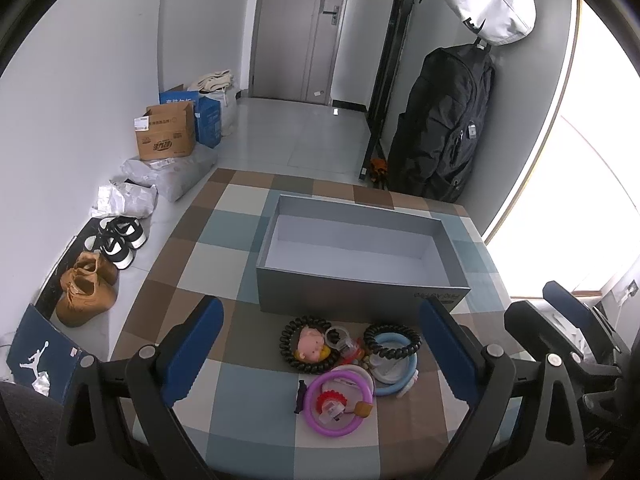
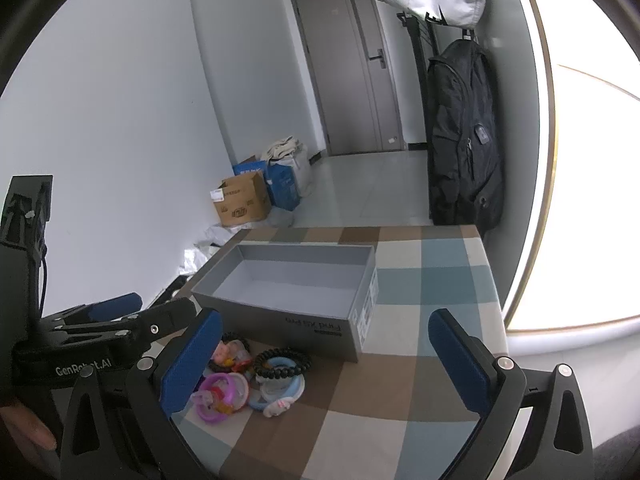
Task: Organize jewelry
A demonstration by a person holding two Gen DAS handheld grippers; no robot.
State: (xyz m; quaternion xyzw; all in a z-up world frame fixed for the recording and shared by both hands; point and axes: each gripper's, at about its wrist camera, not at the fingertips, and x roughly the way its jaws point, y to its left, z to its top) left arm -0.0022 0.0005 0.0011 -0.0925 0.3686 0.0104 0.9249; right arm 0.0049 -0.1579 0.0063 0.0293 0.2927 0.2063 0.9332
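- Left gripper (image 1: 320,344), seen from its own camera: blue-padded jaws spread wide apart, nothing pinched, raised over the near part of a checked tablecloth (image 1: 224,412).
- Between those jaws on the cloth: a small heap of jewelry (image 1: 348,364), just in front of the grey box (image 1: 360,292) and not inside it.
- Made out in the heap: a black spiral band (image 1: 292,354) ringed round a pink figure (image 1: 312,342), a second black spiral band (image 1: 392,346) overlapping a pale blue ring (image 1: 400,388), and a purple ring (image 1: 336,404) nearest the camera.
- Small clear, red and tan pieces tangled among the rings, too small and too overlapped to name.
- Grey box open-topped, inside bare; lettering on its near wall upside down and not legible.
- Right gripper (image 2: 326,364), in its own view: jaws likewise wide apart and gripping nothing, over the cloth to the right of the heap.
- In the right view, left part of the heap hidden behind the near blue finger (image 2: 192,360); left gripper's body cut off at the picture's left edge, a bit of hand (image 2: 24,428) at the lower corner blurred.
- In the left view, only one blue pad and black frame of the right gripper visible at the right edge, the rest cropped.
- Beyond the table: cardboard boxes (image 1: 168,132), shoes (image 1: 100,272), a black backpack (image 1: 444,124) and a grey door (image 1: 304,28); window side blown out to white.
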